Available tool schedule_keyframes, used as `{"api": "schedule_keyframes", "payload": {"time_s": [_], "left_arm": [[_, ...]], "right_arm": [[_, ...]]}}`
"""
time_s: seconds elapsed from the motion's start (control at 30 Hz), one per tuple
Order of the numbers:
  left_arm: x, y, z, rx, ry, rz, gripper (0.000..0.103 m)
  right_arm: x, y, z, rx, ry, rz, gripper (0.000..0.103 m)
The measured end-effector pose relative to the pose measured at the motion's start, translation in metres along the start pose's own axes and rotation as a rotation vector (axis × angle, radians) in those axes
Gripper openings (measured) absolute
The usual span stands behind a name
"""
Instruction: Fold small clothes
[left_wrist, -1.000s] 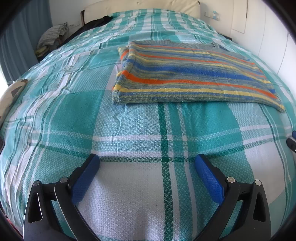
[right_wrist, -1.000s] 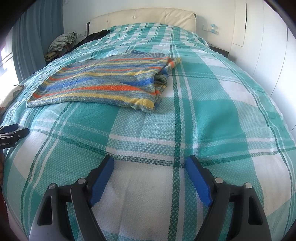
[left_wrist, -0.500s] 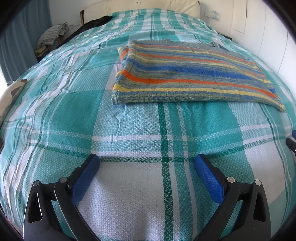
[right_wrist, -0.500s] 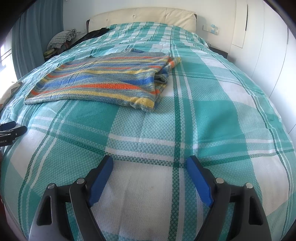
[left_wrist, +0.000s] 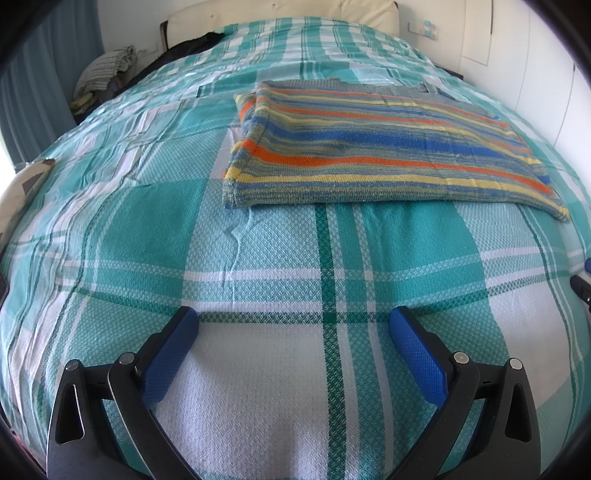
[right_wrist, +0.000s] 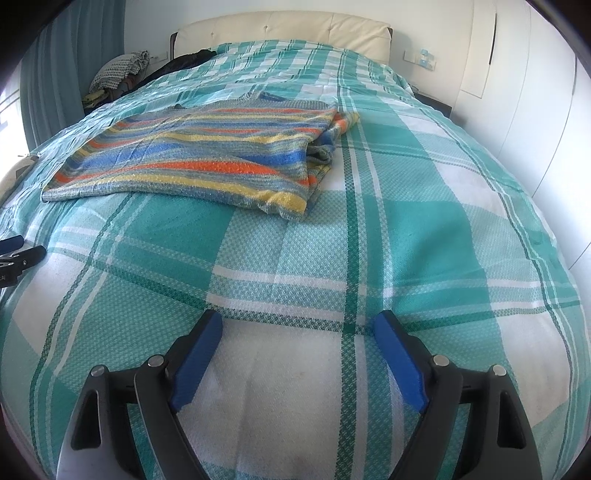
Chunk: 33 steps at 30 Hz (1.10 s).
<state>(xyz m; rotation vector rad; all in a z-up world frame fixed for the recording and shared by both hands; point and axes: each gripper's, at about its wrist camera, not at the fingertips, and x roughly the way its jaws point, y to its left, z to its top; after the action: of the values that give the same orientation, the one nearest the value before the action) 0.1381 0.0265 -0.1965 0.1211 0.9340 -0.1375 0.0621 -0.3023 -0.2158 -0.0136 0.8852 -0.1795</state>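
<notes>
A striped knit garment (left_wrist: 376, 147) in blue, orange, yellow and grey lies flat on the bed, its side parts folded in. It also shows in the right wrist view (right_wrist: 207, 158), up and to the left. My left gripper (left_wrist: 295, 325) is open and empty, low over the bedspread in front of the garment's near hem. My right gripper (right_wrist: 297, 325) is open and empty, over the bedspread to the right of the garment. Neither touches the garment.
The bed has a teal, green and white plaid bedspread (left_wrist: 147, 229) and a cream headboard (right_wrist: 295, 29). A pile of clothes (right_wrist: 118, 74) sits at the far left by a curtain. White wardrobe doors (right_wrist: 535, 110) stand close on the right.
The left gripper has barely moved. The right gripper has shifted a little, so the garment sits slightly further left in its view. Both stay open.
</notes>
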Motion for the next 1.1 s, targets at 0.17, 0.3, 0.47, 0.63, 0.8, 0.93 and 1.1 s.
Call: {"api": "schedule_keyframes", "payload": {"time_s": [0.17, 0.3, 0.47, 0.63, 0.8, 0.93, 1.1], "left_arm": [[0.0, 0.0, 0.0, -0.002, -0.005, -0.003, 0.102], [0.0, 0.001, 0.0, -0.002, -0.006, -0.002, 0.102], [-0.008, -0.004, 0.004, 0.016, 0.019, 0.037, 0.102], [-0.049, -0.046, 0.018, 0.126, -0.003, -0.045, 0.101], [-0.053, -0.144, 0.053, 0.299, -0.04, -0.258, 0.101], [-0.021, -0.23, 0.08, 0.458, -0.063, -0.323, 0.101], [0.02, -0.283, 0.091, 0.543, -0.025, -0.301, 0.098]], "right_arm": [[0.001, 0.001, 0.001, -0.004, 0.004, -0.011, 0.085], [0.001, 0.001, 0.001, -0.003, 0.004, -0.012, 0.085], [0.0, -0.001, 0.001, 0.003, 0.009, -0.004, 0.087], [-0.02, -0.023, 0.017, 0.064, 0.035, 0.108, 0.086], [-0.027, -0.063, 0.056, 0.138, -0.02, 0.209, 0.086], [0.0, -0.092, 0.104, 0.173, 0.018, 0.297, 0.084], [0.066, -0.121, 0.161, 0.302, 0.134, 0.5, 0.076]]}}
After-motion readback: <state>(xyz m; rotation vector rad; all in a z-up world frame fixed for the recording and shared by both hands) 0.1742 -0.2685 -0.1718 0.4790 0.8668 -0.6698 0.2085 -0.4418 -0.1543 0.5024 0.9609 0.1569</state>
